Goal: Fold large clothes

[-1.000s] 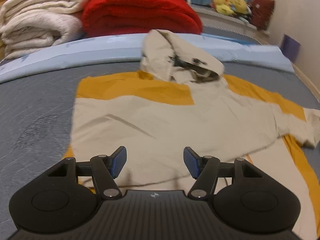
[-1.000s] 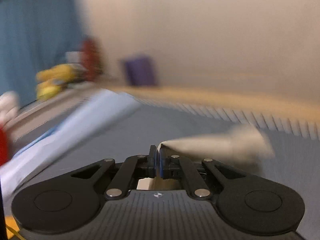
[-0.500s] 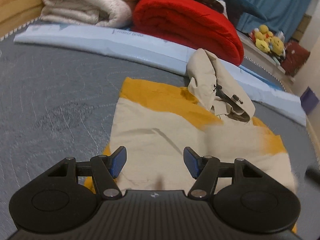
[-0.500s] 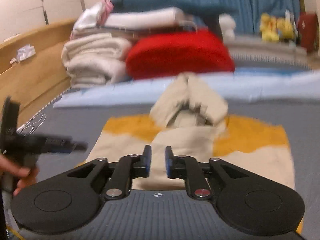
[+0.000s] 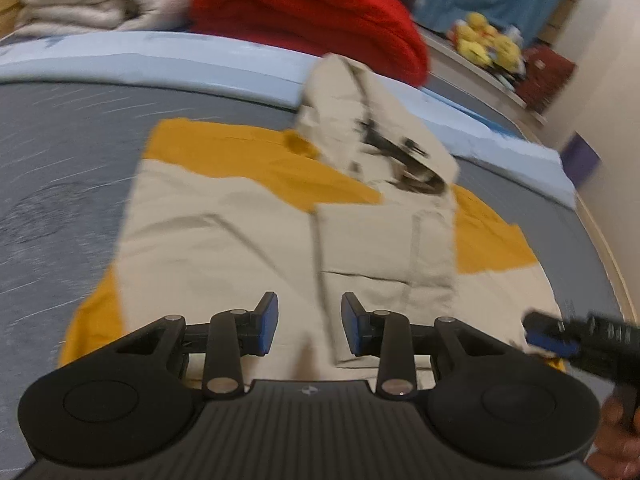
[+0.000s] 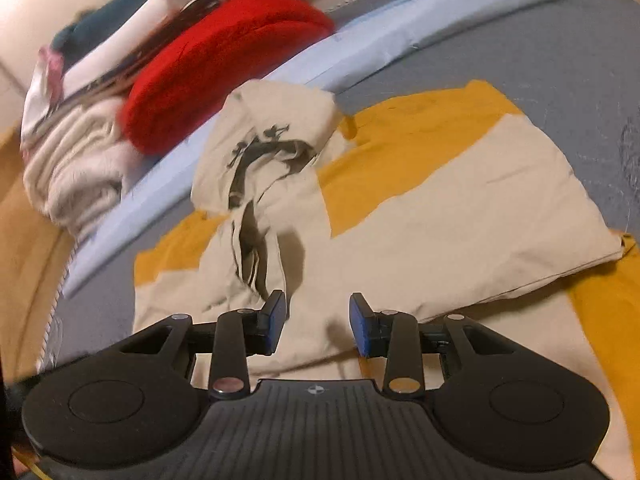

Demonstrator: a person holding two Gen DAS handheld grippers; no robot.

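Both spread grippers (image 5: pixel 308 322) (image 6: pixel 318 324) hover over the flat hoodie (image 5: pixel 240 240).

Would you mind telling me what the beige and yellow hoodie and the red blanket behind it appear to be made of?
The hoodie looks like thin, matte woven fabric, perhaps cotton: it lies flat with sharp creases. The red blanket looks like thick, fuzzy fleece or plush: soft rounded folds, though blur leaves that uncertain.

left tool (image 5: pixel 308 322): jaws apart, empty, over beige-and-yellow hoodie (image 5: pixel 240 248) | hood (image 5: pixel 360 120) at 12 o'clock | red blanket (image 5: pixel 304 12) beyond | right tool (image 5: pixel 560 340) at 3 o'clock, blurred | grey bed (image 5: pixel 60 152) underneath
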